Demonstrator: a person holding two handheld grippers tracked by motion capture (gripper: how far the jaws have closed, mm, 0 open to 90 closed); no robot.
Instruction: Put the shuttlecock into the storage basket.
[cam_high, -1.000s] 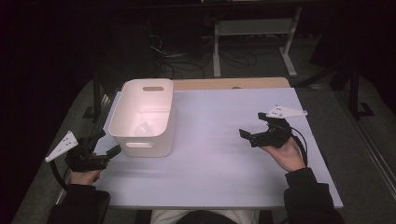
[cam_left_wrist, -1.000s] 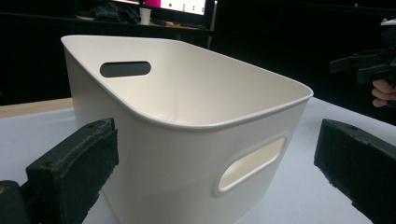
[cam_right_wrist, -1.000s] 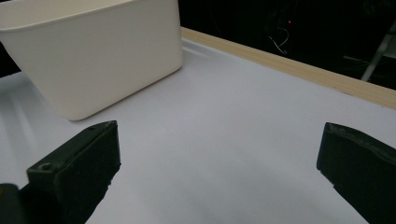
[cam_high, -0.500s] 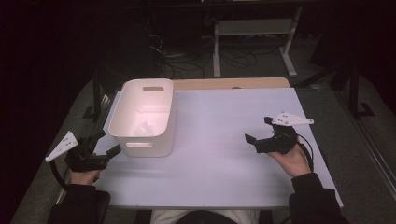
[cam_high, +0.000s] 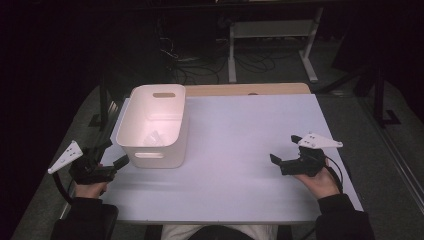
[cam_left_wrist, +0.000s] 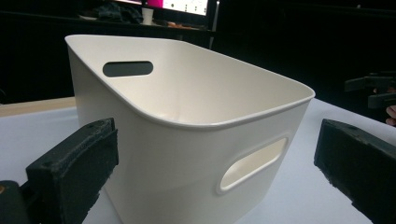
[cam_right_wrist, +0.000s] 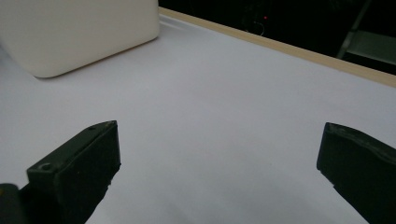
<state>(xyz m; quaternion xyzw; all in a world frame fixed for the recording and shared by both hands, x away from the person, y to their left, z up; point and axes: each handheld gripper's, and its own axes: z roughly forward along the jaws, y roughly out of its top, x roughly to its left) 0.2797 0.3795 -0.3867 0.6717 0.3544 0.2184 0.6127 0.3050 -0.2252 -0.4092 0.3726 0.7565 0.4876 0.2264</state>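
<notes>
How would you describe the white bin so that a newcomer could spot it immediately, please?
Start at the white table and look to its left half, just ahead of the left gripper. There stands the white bin, an open-topped tub with a slot handle at each end, the tallest thing on the table.

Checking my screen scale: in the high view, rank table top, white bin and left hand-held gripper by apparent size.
1. Table top: largest.
2. White bin.
3. Left hand-held gripper: smallest, jaws open beside the bin.
</notes>
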